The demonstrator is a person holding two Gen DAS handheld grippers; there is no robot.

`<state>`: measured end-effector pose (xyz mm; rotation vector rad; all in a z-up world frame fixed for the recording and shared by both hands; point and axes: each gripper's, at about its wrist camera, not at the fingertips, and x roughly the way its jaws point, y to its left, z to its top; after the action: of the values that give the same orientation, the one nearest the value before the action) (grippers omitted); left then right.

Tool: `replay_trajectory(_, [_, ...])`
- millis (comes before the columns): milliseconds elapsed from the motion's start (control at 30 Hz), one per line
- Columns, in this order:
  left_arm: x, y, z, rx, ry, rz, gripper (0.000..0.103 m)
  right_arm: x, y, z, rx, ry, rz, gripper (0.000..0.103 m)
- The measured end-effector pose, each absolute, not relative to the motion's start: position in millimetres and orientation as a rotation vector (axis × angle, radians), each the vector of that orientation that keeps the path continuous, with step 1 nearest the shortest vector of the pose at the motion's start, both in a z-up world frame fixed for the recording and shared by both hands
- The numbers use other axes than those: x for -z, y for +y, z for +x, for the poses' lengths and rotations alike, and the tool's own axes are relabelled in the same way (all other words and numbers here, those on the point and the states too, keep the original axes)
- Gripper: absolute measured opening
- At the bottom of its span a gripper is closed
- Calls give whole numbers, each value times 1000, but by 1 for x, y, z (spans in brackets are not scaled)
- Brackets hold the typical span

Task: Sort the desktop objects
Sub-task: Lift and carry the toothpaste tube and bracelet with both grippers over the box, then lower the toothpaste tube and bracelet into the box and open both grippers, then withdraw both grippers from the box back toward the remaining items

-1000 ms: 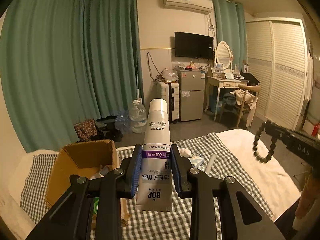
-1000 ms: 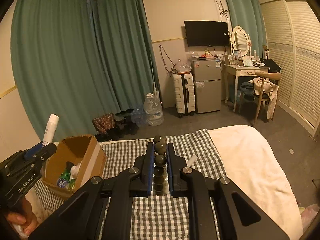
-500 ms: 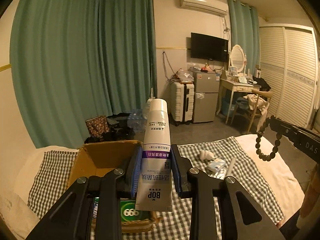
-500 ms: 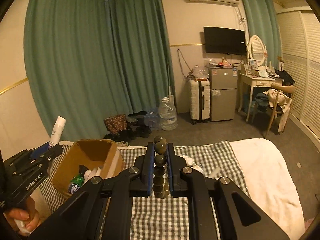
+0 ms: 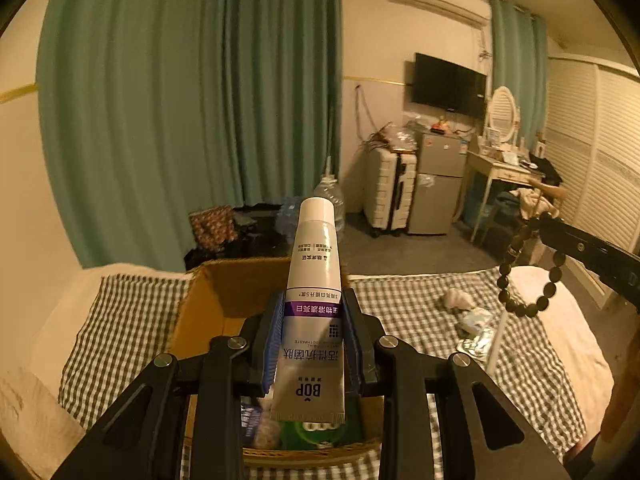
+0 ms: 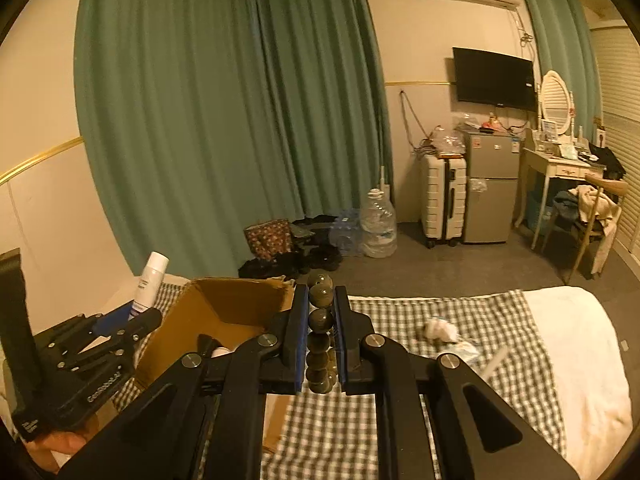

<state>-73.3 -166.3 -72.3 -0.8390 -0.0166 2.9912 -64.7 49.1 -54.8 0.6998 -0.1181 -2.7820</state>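
Observation:
My left gripper [image 5: 313, 344] is shut on a white BOP toothpaste tube [image 5: 314, 280], held upright, cap up, above the open cardboard box [image 5: 208, 300]. In the right wrist view the left gripper [image 6: 120, 316] with the tube [image 6: 149, 280] is at the left of the box [image 6: 224, 304]. My right gripper [image 6: 320, 332] is shut on a dark bead bracelet [image 6: 320, 320] that hangs between its fingers; the bracelet also shows in the left wrist view [image 5: 524, 276], to the right of the box, above the checked cloth [image 5: 420, 308].
The box holds several items, one with a green label [image 5: 320, 436]. On the cloth to the right lie a crumpled tissue [image 5: 456, 298], some wrappers [image 5: 474, 328] and a thin white stick [image 5: 494, 344]. A white blanket [image 6: 576, 344] covers the bed's right side.
Both grippers have moved left, toward the box. The tube now stands over the box opening, and the bracelet has come nearer the box's right side. Both grips are unchanged.

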Motion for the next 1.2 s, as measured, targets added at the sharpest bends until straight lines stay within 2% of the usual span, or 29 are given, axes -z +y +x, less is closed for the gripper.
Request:
replay_trajectory(300, [100, -202, -99, -3020, -45, -954, 28, 74, -8, -91, 2687, -90, 739, 11])
replay_trajectory(633, [149, -229, -129, -2972, -97, -1163, 28, 120, -64, -124, 2576, -35, 841, 11])
replay_trajectory(967, [187, -235, -149, -2924, -44, -1313, 28, 169, -101, -158, 2480, 3, 973, 11])
replay_trajectory(1067, [188, -235, -149, -2917, -45, -1333, 33, 179, -103, -162, 2476, 6, 994, 12])
replay_trajectory(1100, [187, -235, -149, -2915, -54, -1331, 38, 181, -103, -162, 2478, 6, 995, 12])
replay_trajectory(1133, [184, -234, -148, -2915, -62, -1326, 48, 181, -102, -163, 2477, 4, 998, 14])
replay_trajectory(1200, [179, -232, -145, -2924, -62, -1305, 51, 180, -100, -163, 2482, -2, 994, 22])
